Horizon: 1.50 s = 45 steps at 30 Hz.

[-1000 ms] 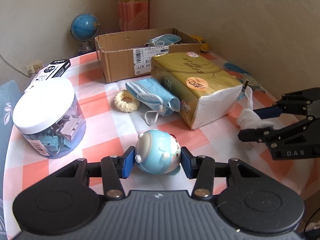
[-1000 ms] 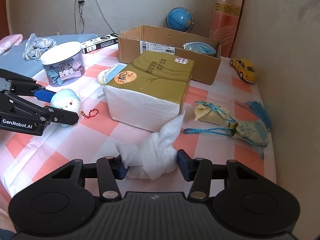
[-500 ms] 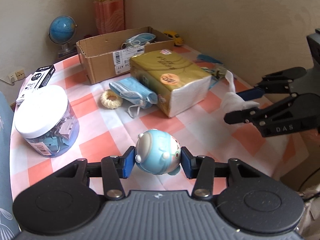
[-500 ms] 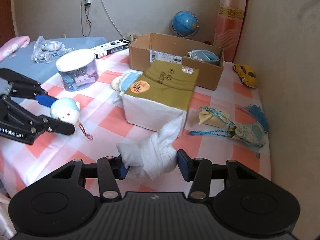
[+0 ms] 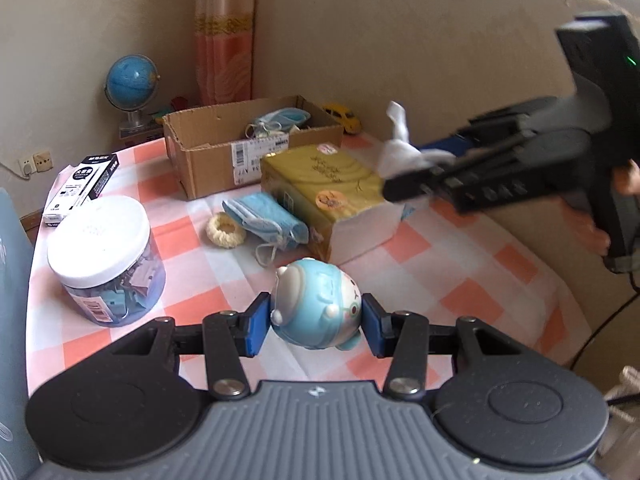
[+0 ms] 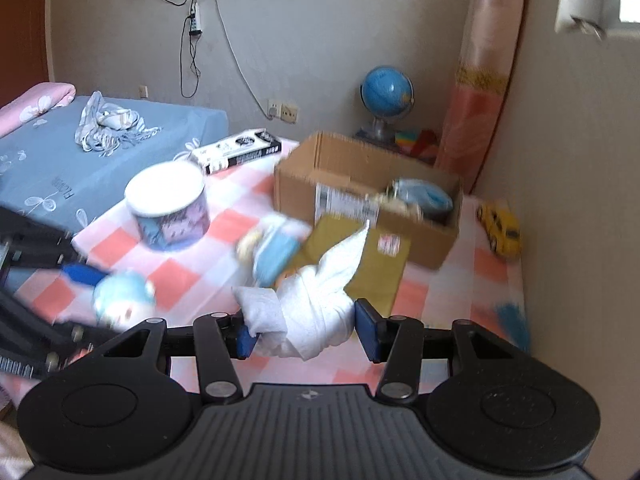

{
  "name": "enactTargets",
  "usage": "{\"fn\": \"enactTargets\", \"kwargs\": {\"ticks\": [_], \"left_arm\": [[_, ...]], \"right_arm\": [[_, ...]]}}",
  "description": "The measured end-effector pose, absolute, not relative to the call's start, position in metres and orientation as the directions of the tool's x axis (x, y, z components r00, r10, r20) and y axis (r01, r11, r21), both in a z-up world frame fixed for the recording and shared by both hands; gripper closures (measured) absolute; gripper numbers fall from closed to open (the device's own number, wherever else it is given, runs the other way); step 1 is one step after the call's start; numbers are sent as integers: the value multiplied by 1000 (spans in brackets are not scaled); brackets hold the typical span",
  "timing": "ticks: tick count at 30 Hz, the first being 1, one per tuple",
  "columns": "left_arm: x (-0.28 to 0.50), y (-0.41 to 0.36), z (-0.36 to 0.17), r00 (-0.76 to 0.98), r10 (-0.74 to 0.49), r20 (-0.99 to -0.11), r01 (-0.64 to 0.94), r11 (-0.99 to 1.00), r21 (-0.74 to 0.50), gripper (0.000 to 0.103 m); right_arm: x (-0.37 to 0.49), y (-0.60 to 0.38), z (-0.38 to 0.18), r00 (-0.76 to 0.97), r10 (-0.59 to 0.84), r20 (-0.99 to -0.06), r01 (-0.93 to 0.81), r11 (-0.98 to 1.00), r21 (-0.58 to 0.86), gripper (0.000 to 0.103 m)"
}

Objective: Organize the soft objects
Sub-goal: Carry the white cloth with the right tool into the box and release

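My left gripper (image 5: 314,322) is shut on a round blue-and-white plush toy (image 5: 316,310), held above the checked tablecloth. My right gripper (image 6: 306,334) is shut on a knotted white cloth (image 6: 310,308) and holds it in the air. In the left wrist view the right gripper (image 5: 404,176) hangs over the yellow tissue pack (image 5: 332,196) with the white cloth (image 5: 400,148) in it. The open cardboard box (image 5: 224,148) stands behind the pack and holds blue face masks (image 5: 280,120). A folded blue mask (image 5: 266,220) and a cream scrunchie (image 5: 226,230) lie in front of the box.
A clear jar (image 5: 104,256) with a white lid stands at the left, a black-and-white carton (image 5: 82,184) behind it. A globe (image 5: 130,88) and a yellow toy car (image 6: 500,230) sit near the wall. A bed (image 6: 60,160) borders the table's left side.
Both grippers have risen with their loads off the table. The right gripper with the white cloth has moved up and toward the box; the right wrist view is now blurred.
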State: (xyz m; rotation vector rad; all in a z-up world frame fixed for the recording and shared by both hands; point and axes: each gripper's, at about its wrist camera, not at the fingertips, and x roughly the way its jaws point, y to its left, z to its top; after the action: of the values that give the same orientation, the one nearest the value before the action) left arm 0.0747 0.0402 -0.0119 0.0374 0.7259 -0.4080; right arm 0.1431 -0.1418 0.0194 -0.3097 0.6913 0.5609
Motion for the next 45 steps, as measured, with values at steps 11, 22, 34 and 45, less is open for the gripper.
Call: {"fn": "enactTargets", "kwargs": {"ticks": [11,22,34,45], "left_arm": [[83,53,-17,690,-343,-638,335,932,-138,56],[95,70,-25,693,-301,-654,296,947,-123,56],[98,68,-23,692,-302,-656,311,945,-107,56],[114,65,-7,682,-297,-668,325,942,-86,56]], "right_arm": [[236,-95,40,635,391,-667,-595,798,-98,49],[326,-37,27,640,348,-685,-589,795,-147,39],[312,-57,25,632,376,-677,-567,820,-73,0],[237,-107,36,675,299,-674,-471,878,-82,0]]}}
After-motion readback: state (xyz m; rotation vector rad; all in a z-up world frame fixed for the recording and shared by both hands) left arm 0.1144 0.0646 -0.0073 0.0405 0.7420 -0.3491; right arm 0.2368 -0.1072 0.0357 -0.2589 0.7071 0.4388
